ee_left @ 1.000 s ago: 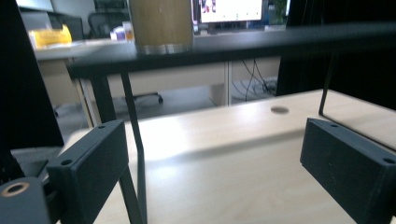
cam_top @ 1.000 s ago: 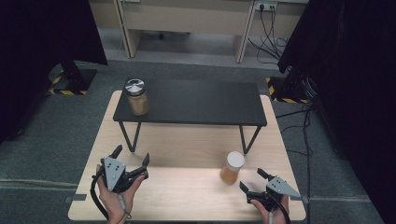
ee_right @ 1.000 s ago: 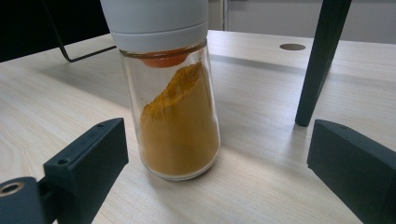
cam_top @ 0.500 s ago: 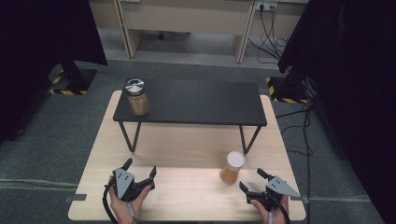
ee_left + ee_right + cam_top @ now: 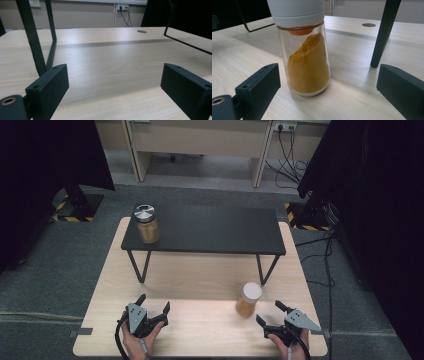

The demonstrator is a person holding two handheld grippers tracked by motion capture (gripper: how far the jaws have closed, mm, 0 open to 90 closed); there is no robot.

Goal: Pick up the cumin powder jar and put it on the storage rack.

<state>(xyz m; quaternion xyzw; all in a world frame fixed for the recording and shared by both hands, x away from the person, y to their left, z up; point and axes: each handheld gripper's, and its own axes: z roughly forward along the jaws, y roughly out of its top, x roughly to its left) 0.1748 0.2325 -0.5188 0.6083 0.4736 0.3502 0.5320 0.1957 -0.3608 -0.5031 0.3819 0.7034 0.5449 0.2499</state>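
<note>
Right gripper view is showing the right gripper [image 5: 328,100] gaping wide, empty, before the jar [image 5: 305,57] standing near the table [image 5: 200,275] front; closing off-centre risks toppling it. Left gripper [image 5: 151,307] is idling open.

Glass spice jar [image 5: 308,62], white cap, orange powder, upright on wooden table [image 5: 200,330]

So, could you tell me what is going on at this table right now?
A person holds a two-jaw gripper in each hand at the near edge of a wooden table. The right gripper is open and faces a white-lidded jar of orange powder just ahead of its jaws, not touching it. The left gripper is open over bare wood. A second jar with a metal lid stands on the black shelf.
</note>
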